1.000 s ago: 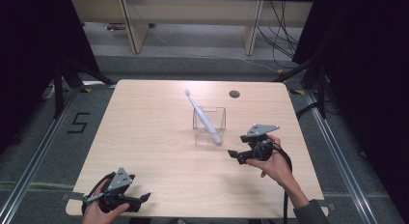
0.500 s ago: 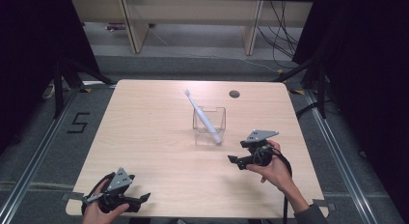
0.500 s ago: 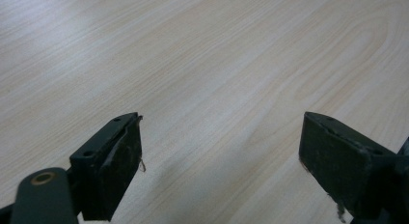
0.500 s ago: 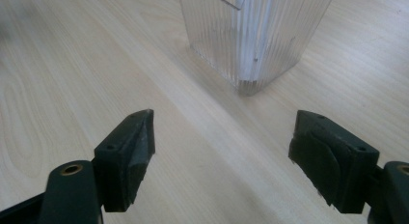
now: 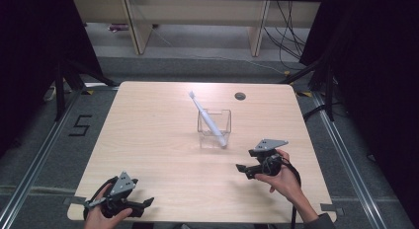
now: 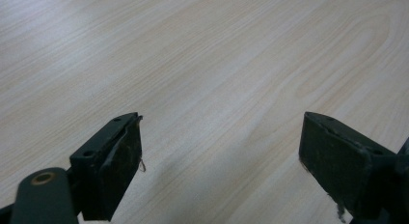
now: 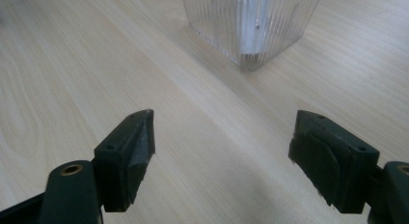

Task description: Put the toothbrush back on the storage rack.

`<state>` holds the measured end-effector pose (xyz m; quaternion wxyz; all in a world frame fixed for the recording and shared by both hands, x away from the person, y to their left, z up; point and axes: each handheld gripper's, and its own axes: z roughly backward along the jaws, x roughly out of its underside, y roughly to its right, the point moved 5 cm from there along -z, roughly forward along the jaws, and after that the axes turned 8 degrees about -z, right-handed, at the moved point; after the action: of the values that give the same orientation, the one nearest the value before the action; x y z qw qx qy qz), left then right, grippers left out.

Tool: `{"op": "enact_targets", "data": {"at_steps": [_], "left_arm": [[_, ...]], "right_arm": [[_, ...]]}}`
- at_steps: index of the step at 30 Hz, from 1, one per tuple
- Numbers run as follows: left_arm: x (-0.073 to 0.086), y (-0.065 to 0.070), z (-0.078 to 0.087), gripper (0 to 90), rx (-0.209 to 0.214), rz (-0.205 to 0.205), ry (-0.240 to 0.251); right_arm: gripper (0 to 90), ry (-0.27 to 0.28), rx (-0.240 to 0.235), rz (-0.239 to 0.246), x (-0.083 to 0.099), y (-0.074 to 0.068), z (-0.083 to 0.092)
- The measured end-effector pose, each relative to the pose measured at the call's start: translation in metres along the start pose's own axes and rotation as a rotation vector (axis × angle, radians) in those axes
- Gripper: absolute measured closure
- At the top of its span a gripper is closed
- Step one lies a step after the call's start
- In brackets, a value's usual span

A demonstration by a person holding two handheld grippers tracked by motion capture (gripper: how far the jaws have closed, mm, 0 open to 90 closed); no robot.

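Two grippers gaping, nothing held. Right gripper nearer, near the clear ribbed cup at table centre, cup up-left of it. White toothbrush in cup, long axis leaning far-left. Left gripper well apart, at near edge.

Our left tool and right tool are black, each topped by a grey three-cornered plate with small dark dots. Each has two blocky black jaws with worn, frayed pads and brass-ringed pivot screws. A black cable loops from our right tool, and a dark sleeve covers that wrist.
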<state>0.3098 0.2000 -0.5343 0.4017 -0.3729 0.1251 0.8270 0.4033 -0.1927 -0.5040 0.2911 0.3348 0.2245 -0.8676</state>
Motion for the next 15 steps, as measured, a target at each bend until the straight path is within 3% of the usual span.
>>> {"op": "enact_targets", "data": {"at_steps": [1, 3, 5, 10, 13, 15], "left_arm": [[0.0, 0.0, 0.0, 14.8, -0.001, 0.001, 0.0], [0.0, 0.0, 0.0, 14.8, 0.0, 0.0, 0.003], [0.0, 0.0, 0.001, 14.8, -0.005, -0.003, -0.006], [0.0, 0.0, 0.001, 14.8, -0.005, 0.0, -0.002], [0.0, 0.0, 0.001, 14.8, -0.007, -0.003, -0.003], [0.0, 0.0, 0.001, 14.8, -0.006, 0.0, -0.001]], "right_arm": [[24.2, -0.007, 0.001, 0.025, 0.001, 0.002, 0.001], [24.2, -0.009, 0.005, 0.017, 0.003, 0.002, 0.003], [24.2, 0.002, 0.005, 0.045, 0.006, 0.002, 0.004], [24.2, 0.006, 0.003, 0.038, 0.011, 0.001, 0.008], [24.2, -0.002, 0.01, 0.002, 0.016, -0.001, 0.013], [24.5, 0.009, 0.009, 0.018, 0.018, 0.001, 0.014]]}}
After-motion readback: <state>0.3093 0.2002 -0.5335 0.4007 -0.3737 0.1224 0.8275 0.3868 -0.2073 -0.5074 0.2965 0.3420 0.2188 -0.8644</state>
